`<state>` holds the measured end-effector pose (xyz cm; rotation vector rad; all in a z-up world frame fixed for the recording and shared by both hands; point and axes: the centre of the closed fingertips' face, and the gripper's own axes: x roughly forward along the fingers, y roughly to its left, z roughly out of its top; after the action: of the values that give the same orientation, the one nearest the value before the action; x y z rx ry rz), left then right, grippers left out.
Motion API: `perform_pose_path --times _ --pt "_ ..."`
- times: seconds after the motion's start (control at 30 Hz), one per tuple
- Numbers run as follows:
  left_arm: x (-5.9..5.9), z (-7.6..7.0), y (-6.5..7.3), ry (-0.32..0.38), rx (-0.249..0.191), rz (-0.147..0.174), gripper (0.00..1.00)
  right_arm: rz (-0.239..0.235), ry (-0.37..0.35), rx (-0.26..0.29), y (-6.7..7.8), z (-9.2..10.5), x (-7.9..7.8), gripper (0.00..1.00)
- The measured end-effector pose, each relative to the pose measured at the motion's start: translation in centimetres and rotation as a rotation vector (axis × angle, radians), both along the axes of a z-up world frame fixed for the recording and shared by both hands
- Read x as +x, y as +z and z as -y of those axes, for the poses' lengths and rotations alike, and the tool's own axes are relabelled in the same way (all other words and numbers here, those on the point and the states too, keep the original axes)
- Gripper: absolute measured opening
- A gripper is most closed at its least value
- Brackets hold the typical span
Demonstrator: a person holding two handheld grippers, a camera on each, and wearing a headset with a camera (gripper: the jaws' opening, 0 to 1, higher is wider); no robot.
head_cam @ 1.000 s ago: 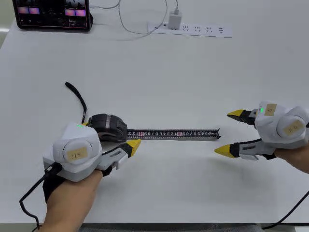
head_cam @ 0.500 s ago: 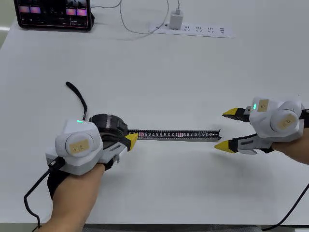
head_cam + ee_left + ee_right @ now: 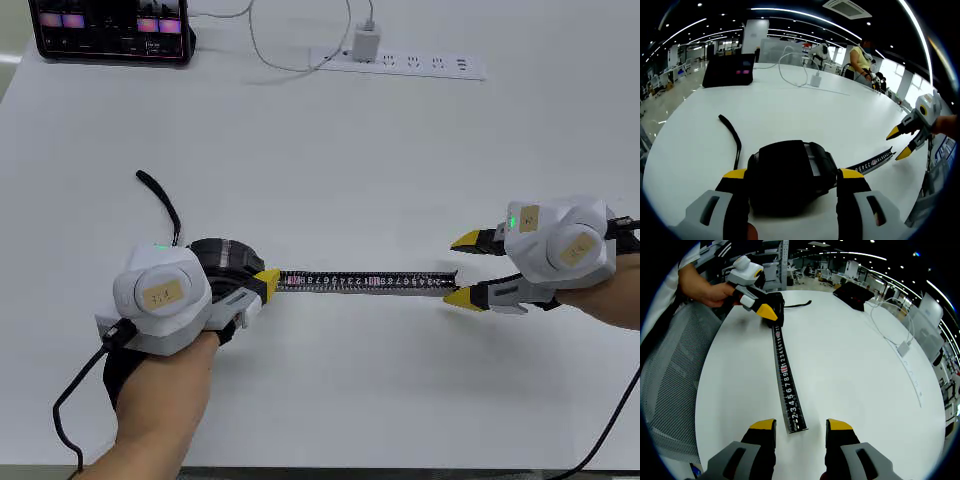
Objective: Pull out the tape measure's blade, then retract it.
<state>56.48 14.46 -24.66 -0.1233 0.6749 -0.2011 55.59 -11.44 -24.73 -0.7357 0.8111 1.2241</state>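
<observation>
Two claws share the work. The left claw (image 3: 792,175) is clamped on the black, rounded plastic tape measure case (image 3: 225,262), at the lower left of the head view on the white tabletop (image 3: 330,160). The right claw (image 3: 462,268), at the right, stands open. The tip of the dark, number-printed steel blade (image 3: 365,281) lies between its yellow jaws, apparently untouched, though the head view leaves that doubtful. The blade looks drawn out, so retracting seems next: pinch the tip squarely, keep the blade flat and straight along the tabletop, hold the case firm, and feed it back slowly so it cannot whip.
</observation>
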Motion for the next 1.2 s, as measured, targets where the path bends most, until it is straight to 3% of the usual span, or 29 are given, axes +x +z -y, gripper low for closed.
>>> perform_pose_path --times 0.4,0.7,1.2 --pt "-0.1 -0.1 -0.1 -0.002 0.004 -0.007 0.65 -0.015 0.043 -0.019 -0.4 -0.2 0.0 0.28" --pt "0.0 -0.1 0.1 0.015 -0.038 -0.016 0.66 -0.04 0.08 -0.046 -0.9 -0.2 -0.4 0.23" --pt "0.0 0.0 0.2 0.021 -0.048 -0.025 0.65 -0.054 0.151 -0.086 -1.8 -0.1 -0.6 0.14"
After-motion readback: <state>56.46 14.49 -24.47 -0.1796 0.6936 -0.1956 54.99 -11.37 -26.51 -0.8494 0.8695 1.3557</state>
